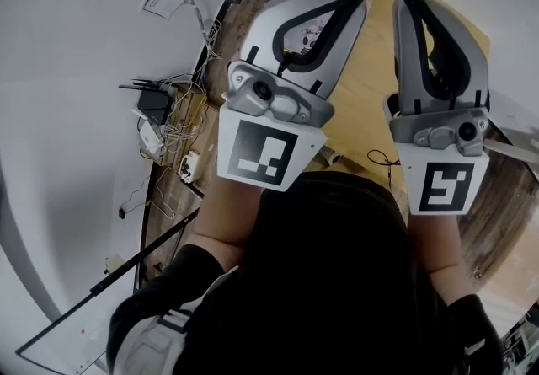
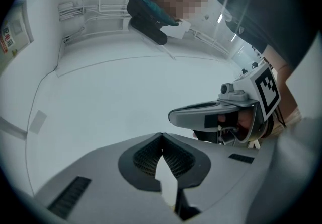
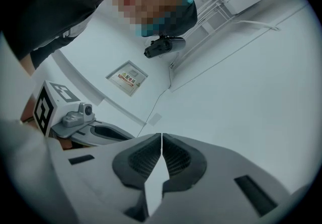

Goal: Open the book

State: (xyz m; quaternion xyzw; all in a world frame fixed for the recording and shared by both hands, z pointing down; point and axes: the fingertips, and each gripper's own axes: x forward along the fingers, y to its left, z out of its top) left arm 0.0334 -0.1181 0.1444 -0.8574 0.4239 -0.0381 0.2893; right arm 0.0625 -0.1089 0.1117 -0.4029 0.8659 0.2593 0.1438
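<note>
1. Tabletop (image 1: pixel 362 125): light brown wood, at the upper right of the head view.
2. Floor (image 1: pixel 76 70): pale grey, left of the tabletop.
3. Cable tangle (image 1: pixel 181 116) with a black box (image 1: pixel 154 100): just beside the tabletop's left edge.
4. Ceiling (image 3: pixel 251 77): plain white.
5. White conduit runs (image 2: pixel 95 9): fixed overhead.
6. Framed notice (image 3: pixel 127 78): mounted on a white surface.

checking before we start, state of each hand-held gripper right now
Left hand-held gripper: closed, holding nothing.
Right hand-held gripper: closed, holding nothing.
</note>
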